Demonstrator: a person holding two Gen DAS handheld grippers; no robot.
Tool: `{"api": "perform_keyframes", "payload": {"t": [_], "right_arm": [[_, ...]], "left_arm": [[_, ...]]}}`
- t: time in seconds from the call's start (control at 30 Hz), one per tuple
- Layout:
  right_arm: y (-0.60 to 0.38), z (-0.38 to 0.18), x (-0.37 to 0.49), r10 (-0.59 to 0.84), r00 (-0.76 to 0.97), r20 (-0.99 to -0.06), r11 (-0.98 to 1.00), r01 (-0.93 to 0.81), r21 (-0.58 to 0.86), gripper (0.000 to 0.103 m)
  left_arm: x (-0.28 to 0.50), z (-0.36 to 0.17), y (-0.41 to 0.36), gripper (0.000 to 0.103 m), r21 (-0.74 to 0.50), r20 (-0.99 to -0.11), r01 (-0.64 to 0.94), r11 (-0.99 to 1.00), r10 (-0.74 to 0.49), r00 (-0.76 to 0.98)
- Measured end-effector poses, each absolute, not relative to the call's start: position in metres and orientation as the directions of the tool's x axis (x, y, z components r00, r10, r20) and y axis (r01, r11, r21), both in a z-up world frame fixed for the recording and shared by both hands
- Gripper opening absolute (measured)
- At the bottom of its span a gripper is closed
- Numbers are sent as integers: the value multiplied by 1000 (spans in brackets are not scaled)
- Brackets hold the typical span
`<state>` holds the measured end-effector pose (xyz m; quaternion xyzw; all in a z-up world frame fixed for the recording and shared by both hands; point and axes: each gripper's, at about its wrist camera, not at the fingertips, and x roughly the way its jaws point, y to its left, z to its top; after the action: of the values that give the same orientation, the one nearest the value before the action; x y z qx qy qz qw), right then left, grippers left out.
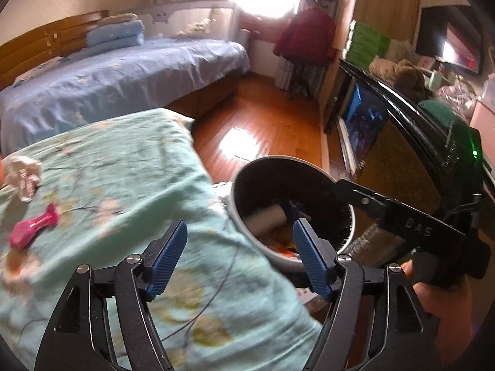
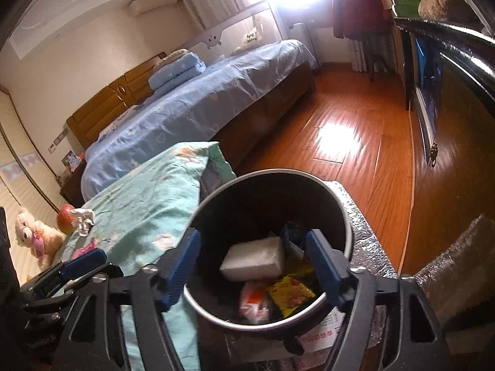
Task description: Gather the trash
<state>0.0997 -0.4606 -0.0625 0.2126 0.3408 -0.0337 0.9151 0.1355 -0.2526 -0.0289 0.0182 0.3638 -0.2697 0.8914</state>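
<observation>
A round dark bin [image 2: 269, 173] stands beside a table under a teal flowered cloth [image 2: 148, 204]. My right gripper [image 2: 253, 241] hangs open over the bin, with nothing between its blue pads. Inside lie a white block [image 2: 253, 258], a yellow wrapper [image 2: 290, 293] and a blurred orange-white wrapper [image 2: 253, 303]. My left gripper [image 1: 239, 232] is open and empty over the cloth's edge by the bin [image 1: 278, 159]. On the cloth to its left lie a crumpled white wrapper [image 1: 23, 176] and a pink piece [image 1: 32, 227]. One black finger [image 1: 365, 199] of the right gripper reaches over the bin.
A red apple [image 2: 65, 218] and a teddy bear [image 2: 34, 235] sit at the cloth's far end. A bed with blue sheets [image 2: 201, 102] fills the back. Wooden floor [image 2: 346, 130] runs right of it, beside a dark cabinet [image 1: 386, 142]. Silver foil matting [image 2: 365, 235] lies under the bin.
</observation>
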Motion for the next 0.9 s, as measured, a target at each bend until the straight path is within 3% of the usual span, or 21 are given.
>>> {"api": "perform_keyframes", "payload": {"t": [0.3,0.57,0.63,0.73,0.9], "right_arm": [[-408,-40,79,115,808,-579,924,127,361,88],[-357,-13,69,127,846,-518,961,25,277,88],[-349,-2,68,122,862,-493,968,8,253,88],[-337,17,62,111,895,-431,975,-14,221,102],[-316,21,57,82,921,-380,990,-33,135,103]], "left_arm": [[106,-14,-180,80,-152,-594,384,911,-394,701],[86,3,-128,81,-134,-530,294,946,-320,786],[82,12,-118,86,-135,-502,273,953,-303,810],[74,21,-107,102,-109,-452,225,968,-250,856],[73,16,-94,103,-70,-437,144,987,-160,885]]}}
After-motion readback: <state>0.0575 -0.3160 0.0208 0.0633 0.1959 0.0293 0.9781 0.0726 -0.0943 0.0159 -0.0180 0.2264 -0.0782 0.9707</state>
